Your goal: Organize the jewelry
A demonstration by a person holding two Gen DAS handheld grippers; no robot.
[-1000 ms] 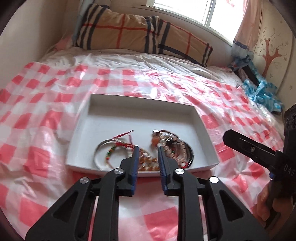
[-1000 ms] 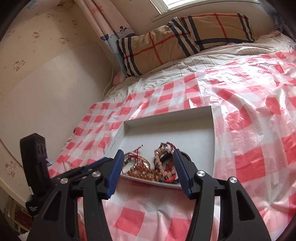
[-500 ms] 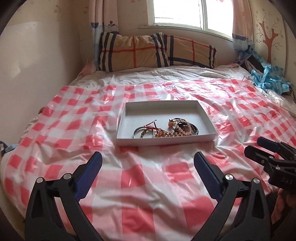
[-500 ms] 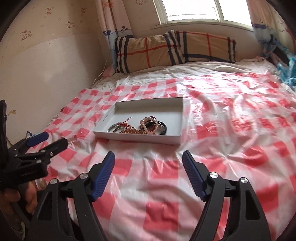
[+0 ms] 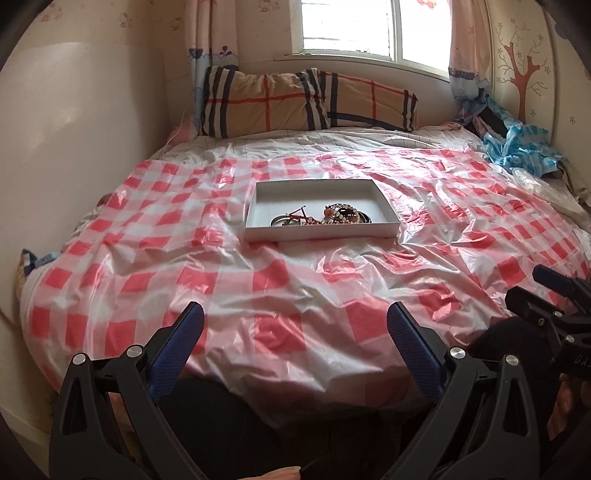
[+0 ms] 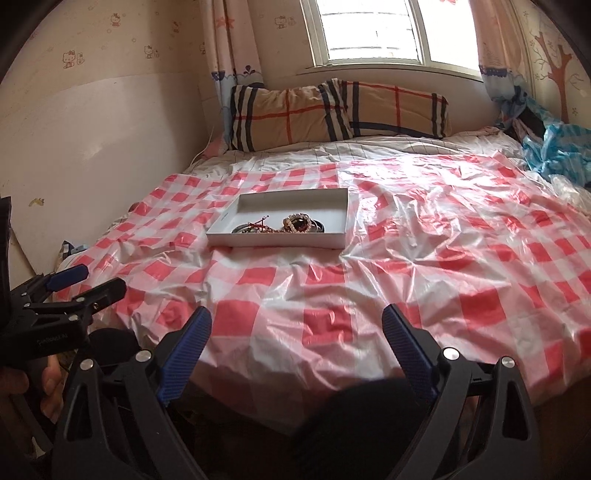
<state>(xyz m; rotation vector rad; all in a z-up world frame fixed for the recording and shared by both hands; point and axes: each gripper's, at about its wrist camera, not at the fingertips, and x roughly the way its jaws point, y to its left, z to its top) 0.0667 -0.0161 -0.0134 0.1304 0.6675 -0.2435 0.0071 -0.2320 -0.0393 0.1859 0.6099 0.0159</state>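
Red-and-white checked plastic sheet (image 5: 295, 295) covers the bed, and a white tray (image 5: 321, 232) sits on it just above the middle of both frames, with the jewelry (image 5: 325, 218) heaped along its near wall. The left gripper (image 5: 295, 325) stands wide with nothing between its fingers. The right gripper (image 6: 295, 325) is opening, also empty, well apart from the tray.

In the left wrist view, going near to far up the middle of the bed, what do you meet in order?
left gripper → red-checked plastic sheet → white tray with the jewelry → striped white bedsheet → plaid pillows → window.
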